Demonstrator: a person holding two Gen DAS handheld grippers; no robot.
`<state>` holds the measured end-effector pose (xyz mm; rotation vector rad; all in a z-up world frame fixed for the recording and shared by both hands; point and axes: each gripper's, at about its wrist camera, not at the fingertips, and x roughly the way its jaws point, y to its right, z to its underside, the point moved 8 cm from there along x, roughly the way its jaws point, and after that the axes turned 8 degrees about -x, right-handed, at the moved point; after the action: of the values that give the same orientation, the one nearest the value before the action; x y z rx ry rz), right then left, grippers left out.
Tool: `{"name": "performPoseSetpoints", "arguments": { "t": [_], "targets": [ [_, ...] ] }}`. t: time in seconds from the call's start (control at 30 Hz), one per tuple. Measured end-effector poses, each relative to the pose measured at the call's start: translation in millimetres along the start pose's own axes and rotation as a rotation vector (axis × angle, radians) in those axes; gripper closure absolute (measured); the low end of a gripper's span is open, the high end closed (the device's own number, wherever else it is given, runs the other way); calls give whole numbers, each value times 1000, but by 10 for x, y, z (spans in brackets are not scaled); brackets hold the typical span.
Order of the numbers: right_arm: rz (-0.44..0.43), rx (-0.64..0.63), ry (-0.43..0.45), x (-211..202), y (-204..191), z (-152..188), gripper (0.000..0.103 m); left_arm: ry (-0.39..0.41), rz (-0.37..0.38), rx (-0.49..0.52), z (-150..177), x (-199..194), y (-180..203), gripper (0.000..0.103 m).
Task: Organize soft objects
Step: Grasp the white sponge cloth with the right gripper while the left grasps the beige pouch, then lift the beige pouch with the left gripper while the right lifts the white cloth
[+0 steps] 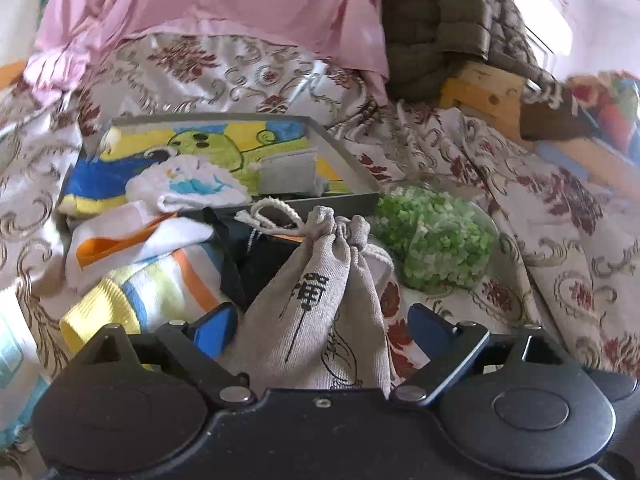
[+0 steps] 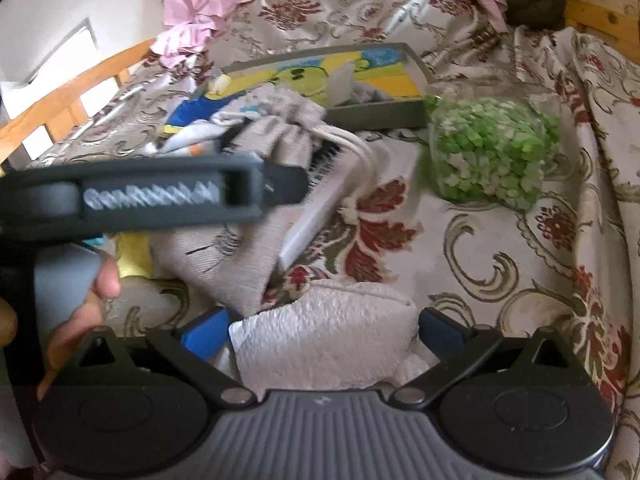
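Left hand-held gripper point(image 1: 320, 320) wide, straddling drawstring pouch point(image 1: 320, 300), seemingly unpinched

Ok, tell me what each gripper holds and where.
Left gripper: nothing held; the linen pouch lies between its open jaws. Right gripper: a white cloth fills the gap, but grip cannot be told.

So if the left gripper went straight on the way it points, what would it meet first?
The grey drawstring pouch, most likely: it already lies between the open left gripper fingers, apparently untouched. Past it lies a dark item, then the tray; depth is unclear.
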<state>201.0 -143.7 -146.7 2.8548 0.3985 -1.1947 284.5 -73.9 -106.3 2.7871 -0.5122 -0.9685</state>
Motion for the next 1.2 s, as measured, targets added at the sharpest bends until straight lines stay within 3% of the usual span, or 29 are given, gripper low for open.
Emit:
{"name": "performPoseSetpoints", "arguments": {
  "t": [0.2, 0.37, 0.5, 0.67, 0.77, 0.97, 1.2],
  "targets": [
    [-5, -18, -3, -2, -31, 3, 1, -11, -63, 93, 81, 42, 29, 20],
    [-6, -14, -10, 9, -23, 12, 1, -19, -78, 107, 104, 48, 14, 24],
    [-10, 0, -17, 18, -1, 25, 1, -21, -101, 85, 113, 18, 9, 30],
    [-15, 35, -37, 38, 44, 45, 1, -25, -125, 64, 99, -28, -6, 45],
    [-16, 42, -41, 33, 54, 49, 1, -33, -123, -5, 66, -95, -83, 53],
    [-12, 40, -41, 25, 50, 58, 1, -43, -89, -115, 78, -245, -175, 59],
    [-6, 35, -64, 9, 46, 85, 1, -84, -91, -68, 223, -372, -110, 59]
  ]
}}
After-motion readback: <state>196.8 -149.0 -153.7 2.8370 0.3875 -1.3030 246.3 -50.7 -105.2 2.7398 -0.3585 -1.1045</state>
